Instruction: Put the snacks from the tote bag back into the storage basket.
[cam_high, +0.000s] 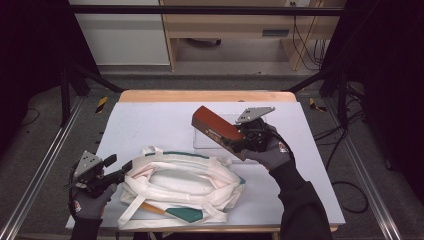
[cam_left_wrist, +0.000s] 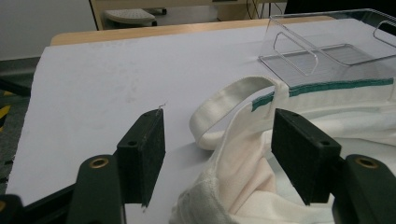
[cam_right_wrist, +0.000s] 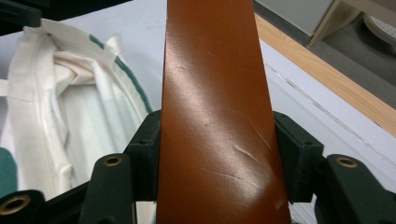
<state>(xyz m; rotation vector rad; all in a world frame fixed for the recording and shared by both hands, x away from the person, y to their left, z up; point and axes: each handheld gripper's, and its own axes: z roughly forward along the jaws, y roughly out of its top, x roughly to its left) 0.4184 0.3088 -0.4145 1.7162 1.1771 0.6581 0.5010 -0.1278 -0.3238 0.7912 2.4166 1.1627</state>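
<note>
On the white-covered table (cam_high: 150, 120) the work looks to be about at its middle: packing the reddish-brown box (cam_high: 216, 128) into the cream tote bag (cam_high: 182, 186). The bag lies flat near the front edge, its green-trimmed mouth gaping toward the middle of the table, with nothing visible inside it yet. The box is already picked up and hangs tilted above the table, over the clear plastic tray (cam_high: 210, 140) behind the bag, so lifting it seems done; carrying it across, sliding it into the bag and letting go are still left.

The right gripper (cam_high: 245, 142) has the box clamped at its near end, both pads pressed flat against its narrow sides, as the right gripper view shows plainly. The left gripper (cam_high: 117, 172) sits at the bag's left end with its jaws spread wide; the rim cloth and a handle loop (cam_left_wrist: 224, 107) lie between the pads (cam_left_wrist: 154, 149), but neither pad presses them.

A pale line of print runs along the box's side; it is too small to read. The bag shows no writing.
</note>
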